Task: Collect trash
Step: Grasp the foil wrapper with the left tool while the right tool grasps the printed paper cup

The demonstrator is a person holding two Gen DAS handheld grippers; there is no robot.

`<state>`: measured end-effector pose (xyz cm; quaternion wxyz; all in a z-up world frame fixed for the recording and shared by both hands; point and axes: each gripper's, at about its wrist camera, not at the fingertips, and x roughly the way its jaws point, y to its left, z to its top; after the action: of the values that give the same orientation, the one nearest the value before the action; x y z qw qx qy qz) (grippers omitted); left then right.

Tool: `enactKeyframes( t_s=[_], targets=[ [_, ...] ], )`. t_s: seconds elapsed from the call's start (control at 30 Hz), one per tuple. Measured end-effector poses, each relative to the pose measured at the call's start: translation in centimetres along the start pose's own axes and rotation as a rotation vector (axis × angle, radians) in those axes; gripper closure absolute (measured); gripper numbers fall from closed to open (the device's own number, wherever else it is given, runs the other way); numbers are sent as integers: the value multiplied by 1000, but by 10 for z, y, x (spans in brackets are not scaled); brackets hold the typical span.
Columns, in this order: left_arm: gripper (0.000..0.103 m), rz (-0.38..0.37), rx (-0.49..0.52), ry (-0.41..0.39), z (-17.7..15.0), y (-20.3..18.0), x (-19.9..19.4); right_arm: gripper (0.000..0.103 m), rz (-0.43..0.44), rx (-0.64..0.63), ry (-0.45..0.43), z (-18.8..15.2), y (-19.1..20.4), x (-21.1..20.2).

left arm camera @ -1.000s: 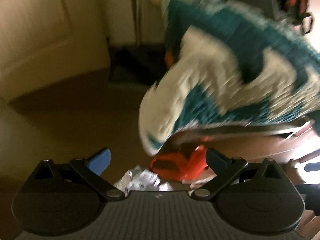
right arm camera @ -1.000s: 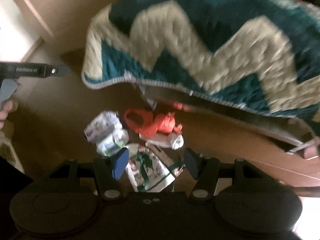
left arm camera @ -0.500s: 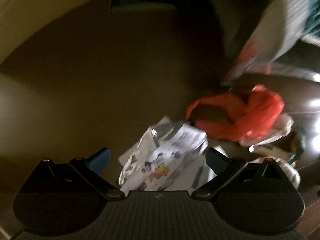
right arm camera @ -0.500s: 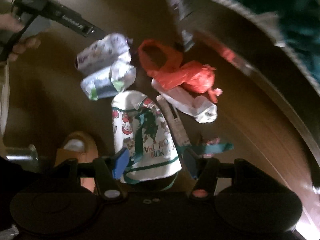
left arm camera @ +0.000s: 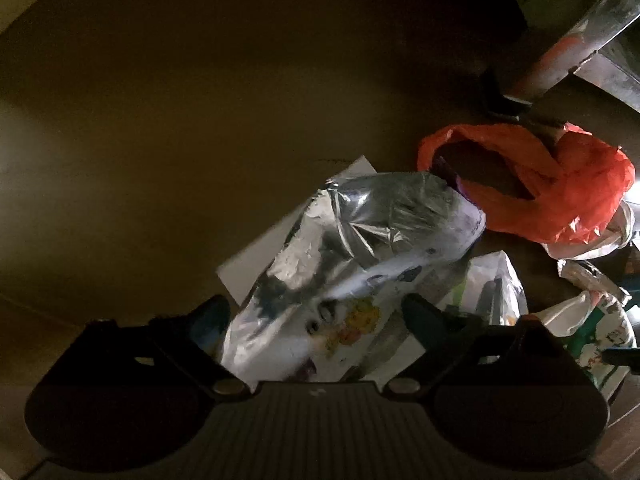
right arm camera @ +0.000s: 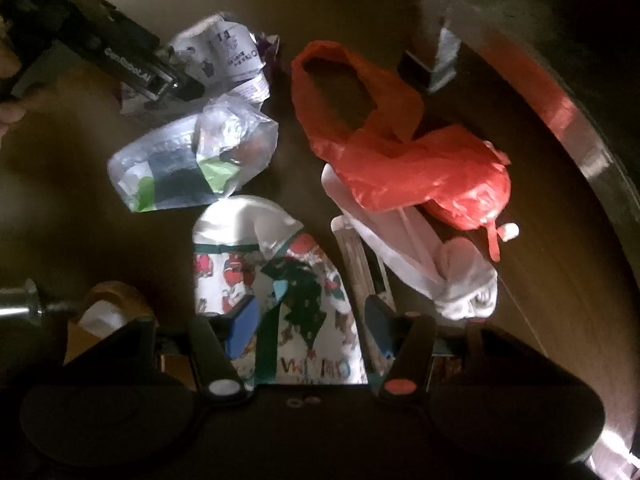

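1. Trash lies on the brown floor (left arm camera: 200,120) under the left claw (left arm camera: 316,316). Its jaws have just been closing but stand apart, with a crumpled silver foil bag (left arm camera: 360,240) between them; whether the pads touch it I cannot tell.
2. Ahead and to the right of this claw lies an orange plastic bag (left arm camera: 560,188); a metal leg (left arm camera: 560,52) stands beyond it.
3. Seen from the right claw (right arm camera: 308,322), its jaws are open around a white bag with a Christmas print (right arm camera: 248,264), not pressing on it.
4. Ahead lie a clear wrapper (right arm camera: 192,164), the orange plastic bag (right arm camera: 420,168) and a white plastic bag (right arm camera: 440,268) to the right.
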<state>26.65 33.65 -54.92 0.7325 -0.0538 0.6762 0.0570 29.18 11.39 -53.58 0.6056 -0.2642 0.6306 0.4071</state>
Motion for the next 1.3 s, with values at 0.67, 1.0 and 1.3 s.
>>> enactKeyframes(
  t_s=[0.67, 1.0, 1.3],
  targets=[
    [96, -87, -190, -53, -43, 22, -31, 103, -62, -37, -14, -10, 9, -9],
    [96, -105, -201, -128, -44, 9, -113, 103, -132, 74, -197, -61, 23, -117],
    [96, -64, -200, -308, -25, 2, -227, 103, -277, 214, -427, -106, 25, -248]
  ],
)
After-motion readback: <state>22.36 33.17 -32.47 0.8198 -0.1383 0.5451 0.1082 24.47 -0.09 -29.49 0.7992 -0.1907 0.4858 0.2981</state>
